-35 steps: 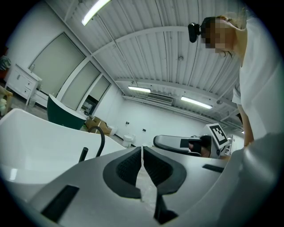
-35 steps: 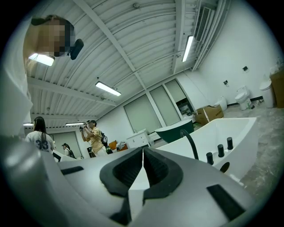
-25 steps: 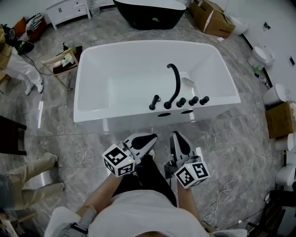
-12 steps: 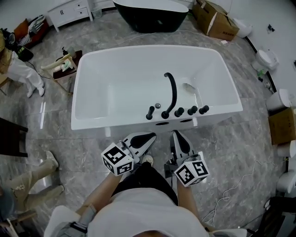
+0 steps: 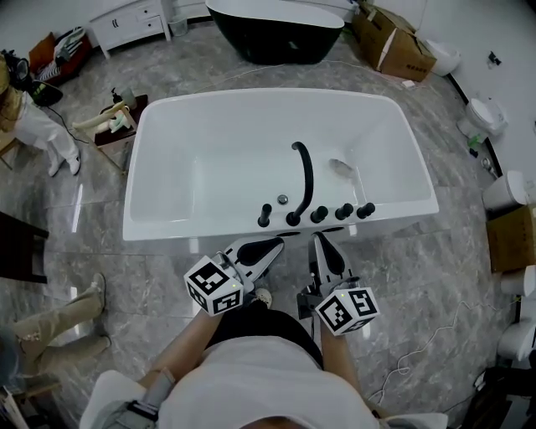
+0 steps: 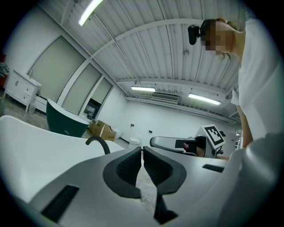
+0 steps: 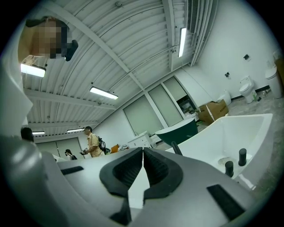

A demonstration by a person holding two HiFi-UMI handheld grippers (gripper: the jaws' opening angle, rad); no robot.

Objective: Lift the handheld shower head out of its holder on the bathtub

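The white bathtub (image 5: 167,230) lies straight ahead of me. On its near rim stand a black arched spout (image 5: 302,178), a row of black knobs (image 5: 343,211) and, at the left end, the slim black handheld shower head (image 5: 265,215) upright in its holder. My left gripper (image 5: 273,247) and right gripper (image 5: 322,245) are side by side just short of the rim, both shut with nothing in them. The left gripper view shows the shut jaws (image 6: 142,150), the spout (image 6: 100,142) and the tub rim (image 6: 35,142). Past the right gripper's shut jaws (image 7: 143,153), that view shows two knobs (image 7: 242,156).
A black tub (image 5: 272,25), cardboard boxes (image 5: 394,42) and a white cabinet (image 5: 126,21) stand beyond the bathtub. A small stand (image 5: 117,121) and a person (image 5: 33,126) are at the left. Toilets (image 5: 486,113) line the right wall. A cable (image 5: 419,335) lies on the floor.
Both grippers have moved forward toward the bathtub, still shut. The tub's near rim and fittings now lie closer to the fingertips in the head view.
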